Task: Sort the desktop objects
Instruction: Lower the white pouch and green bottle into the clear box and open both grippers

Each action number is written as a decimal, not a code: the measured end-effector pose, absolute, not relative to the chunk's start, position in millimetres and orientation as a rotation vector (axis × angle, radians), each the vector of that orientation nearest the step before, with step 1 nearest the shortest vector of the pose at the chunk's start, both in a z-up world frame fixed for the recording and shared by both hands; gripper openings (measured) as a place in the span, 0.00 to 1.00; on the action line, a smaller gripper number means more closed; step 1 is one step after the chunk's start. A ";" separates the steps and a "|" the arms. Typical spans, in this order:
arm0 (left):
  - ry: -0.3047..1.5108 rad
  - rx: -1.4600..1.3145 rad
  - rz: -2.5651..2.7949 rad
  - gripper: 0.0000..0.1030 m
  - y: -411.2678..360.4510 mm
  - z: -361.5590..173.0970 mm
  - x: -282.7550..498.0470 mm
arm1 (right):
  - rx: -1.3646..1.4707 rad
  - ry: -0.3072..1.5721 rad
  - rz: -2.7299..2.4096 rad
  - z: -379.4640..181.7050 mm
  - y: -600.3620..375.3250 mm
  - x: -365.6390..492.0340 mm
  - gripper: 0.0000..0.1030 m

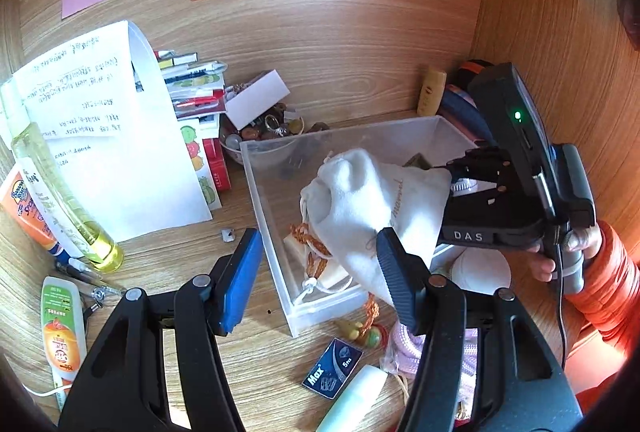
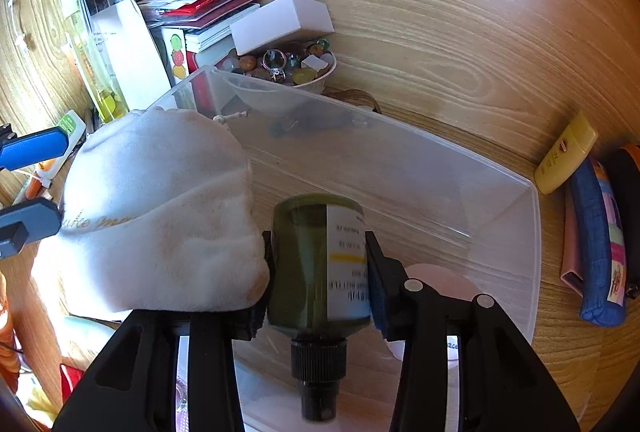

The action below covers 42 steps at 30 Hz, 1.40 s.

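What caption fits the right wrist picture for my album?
Right claw grips a dark green bottle over the clear plastic box, beside a white cloth pouch.

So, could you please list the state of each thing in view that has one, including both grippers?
Left gripper: open, nothing pressed between its pads.
Right gripper: shut on the green bottle.
Green bottle: capped, held with its cap toward the camera.
White pouch: over the box, draped against a left finger.
Clear box: lidless, some items inside.
Bowl: full of beads and rings.
Yellow bottle: leaning, partly full.
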<state>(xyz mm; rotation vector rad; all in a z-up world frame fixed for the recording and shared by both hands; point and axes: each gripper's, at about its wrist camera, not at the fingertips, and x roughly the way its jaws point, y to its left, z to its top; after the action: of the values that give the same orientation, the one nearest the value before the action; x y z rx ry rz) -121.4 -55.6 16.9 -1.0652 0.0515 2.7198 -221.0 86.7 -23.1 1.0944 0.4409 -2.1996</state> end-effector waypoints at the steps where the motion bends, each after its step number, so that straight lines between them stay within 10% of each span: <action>1: 0.057 -1.078 2.717 0.57 -54.3 14.3 -123.2 | 1.097 0.440 -2.195 -23.3 86.9 -221.2 0.37; 42: 0.052 -1.142 2.700 0.61 -5.7 17.3 -148.3 | 1.004 0.363 -2.303 5.4 162.9 -172.8 0.58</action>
<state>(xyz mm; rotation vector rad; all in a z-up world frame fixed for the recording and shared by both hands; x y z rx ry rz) -148.3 -5.7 17.3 -1.1417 0.0521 2.7002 -172.8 162.9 5.4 1.0037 0.3634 -2.3035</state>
